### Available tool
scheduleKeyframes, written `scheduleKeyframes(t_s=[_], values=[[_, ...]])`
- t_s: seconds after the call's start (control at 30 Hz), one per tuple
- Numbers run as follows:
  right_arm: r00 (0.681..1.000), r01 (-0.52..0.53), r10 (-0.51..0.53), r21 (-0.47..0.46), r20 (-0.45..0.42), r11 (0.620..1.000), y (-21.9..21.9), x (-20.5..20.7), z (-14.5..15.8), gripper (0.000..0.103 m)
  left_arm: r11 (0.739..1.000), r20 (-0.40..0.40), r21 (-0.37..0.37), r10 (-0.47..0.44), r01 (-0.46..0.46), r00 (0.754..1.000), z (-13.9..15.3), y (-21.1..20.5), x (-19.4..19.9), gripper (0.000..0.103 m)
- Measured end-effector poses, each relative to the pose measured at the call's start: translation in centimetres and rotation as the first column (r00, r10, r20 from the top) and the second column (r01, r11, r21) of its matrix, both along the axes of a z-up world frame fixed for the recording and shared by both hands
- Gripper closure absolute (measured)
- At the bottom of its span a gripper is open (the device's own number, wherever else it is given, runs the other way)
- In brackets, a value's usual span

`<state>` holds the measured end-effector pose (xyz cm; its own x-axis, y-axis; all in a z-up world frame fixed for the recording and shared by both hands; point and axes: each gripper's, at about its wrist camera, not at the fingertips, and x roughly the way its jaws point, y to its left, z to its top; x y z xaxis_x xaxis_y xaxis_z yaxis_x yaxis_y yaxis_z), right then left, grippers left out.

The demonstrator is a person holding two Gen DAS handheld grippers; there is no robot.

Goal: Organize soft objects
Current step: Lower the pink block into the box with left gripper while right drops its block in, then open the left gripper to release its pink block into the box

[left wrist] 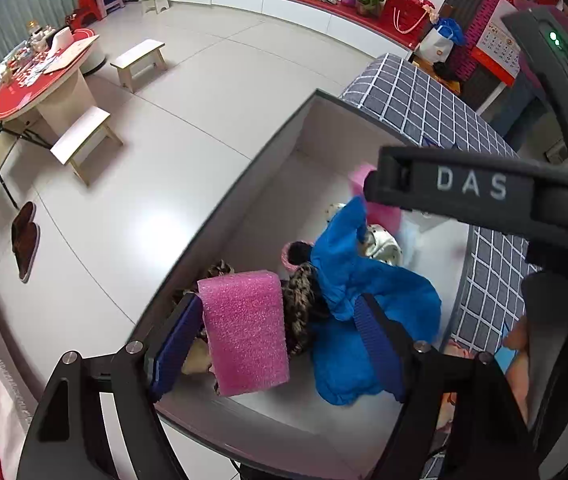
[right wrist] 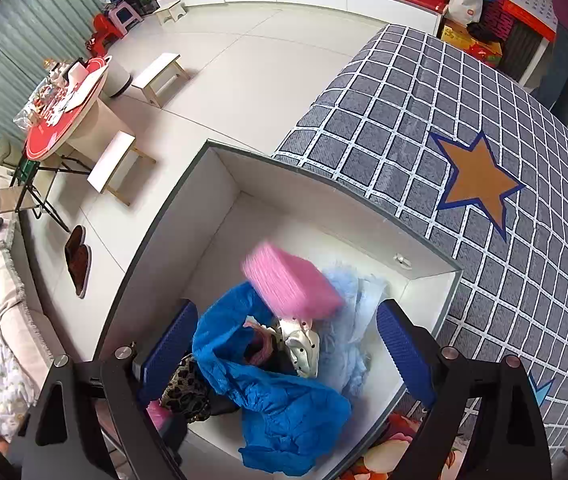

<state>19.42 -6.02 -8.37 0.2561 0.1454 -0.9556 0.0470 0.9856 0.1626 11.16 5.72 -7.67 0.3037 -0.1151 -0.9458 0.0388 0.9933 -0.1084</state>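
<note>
Left gripper (left wrist: 275,344) wide beside porous pink foam block (left wrist: 245,330); right gripper (right wrist: 288,354) wide.

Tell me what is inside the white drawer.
Inside the white drawer: a blue cloth, a pink foam block blurred on top, pale blue fabric, a polka-dot piece and a leopard-print item. Anything beneath the pile is covered.

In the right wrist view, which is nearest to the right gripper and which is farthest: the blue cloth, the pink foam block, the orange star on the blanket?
Seen from the right gripper:
1. Blue cloth, lying in the box between the fingers.
2. Pink foam block, blurred, just ahead over the box.
3. Orange star, far right on the checked blanket.
</note>
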Motion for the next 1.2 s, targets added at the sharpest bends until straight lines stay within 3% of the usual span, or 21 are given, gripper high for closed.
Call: scheduleKeyframes(t_s=[0.23,0.37,0.43,0.53,0.7,0.77,0.8,0.9,1.07,1.13,1.2], values=[[1.0,0.01,-0.01,0.005,-0.016,1.0,-0.7,-0.6,0.2,0.011,0.999,0.01,0.044,0.029,-0.029,1.0,-0.3,0.0,-0.7,0.022],[1.0,0.011,-0.011,0.003,-0.026,1.0,-1.1,-1.2,0.1,0.011,0.995,0.058,0.014,0.099,-0.1,0.993,0.3,0.8,-1.7,0.022],[0.999,0.011,-0.01,0.008,-0.038,1.0,-1.1,-1.4,0.0,0.011,0.988,0.116,-0.008,0.151,-0.151,0.982,1.1,1.5,-2.4,0.022],[0.999,0.01,-0.009,0.012,-0.053,1.0,-1.1,-1.7,-0.2,0.011,0.987,0.197,-0.038,0.159,-0.155,0.967,2.1,1.7,-3.4,0.022],[0.995,-0.049,0.048,-0.014,-0.089,0.999,-0.2,-2.2,-0.8,0.011,0.98,0.274,-0.08,0.2,-0.184,0.941,3.5,2.1,-4.6,0.017],[0.997,-0.035,0.034,-0.01,-0.074,0.999,-0.4,-2.4,-0.6,0.001,0.974,0.314,-0.081,0.227,-0.212,0.922,4.0,2.5,-5.3,0.012],[0.997,-0.034,0.034,0.0,-0.072,0.999,-0.5,-2.4,-0.5,0.001,0.971,0.334,-0.092,0.238,-0.219,0.912,4.2,2.6,-5.6,0.011],[0.997,-0.023,0.023,-0.001,-0.08,1.0,-0.6,-2.4,-0.7,0.001,0.972,0.351,-0.107,0.234,-0.21,0.906,4.6,2.8,-6.1,0.0],[0.994,0.029,-0.034,-0.056,-0.1,0.998,-1.5,-2.0,-1.6,0.001,0.97,0.375,-0.12,0.24,-0.21,0.896,5.4,2.3,-6.8,0.0],[0.991,0.063,-0.069,-0.049,-0.112,0.997,-2.0,-1.8,-1.9,0.001,0.974,0.371,-0.087,0.227,-0.21,0.9,5.2,1.6,-6.9,0.0],[0.989,0.093,-0.096,-0.035,-0.115,0.995,-2.4,-1.7,-2.0,0.001,0.973,0.369,-0.004,0.216,-0.231,0.904,4.8,0.8,-6.7,0.0]])
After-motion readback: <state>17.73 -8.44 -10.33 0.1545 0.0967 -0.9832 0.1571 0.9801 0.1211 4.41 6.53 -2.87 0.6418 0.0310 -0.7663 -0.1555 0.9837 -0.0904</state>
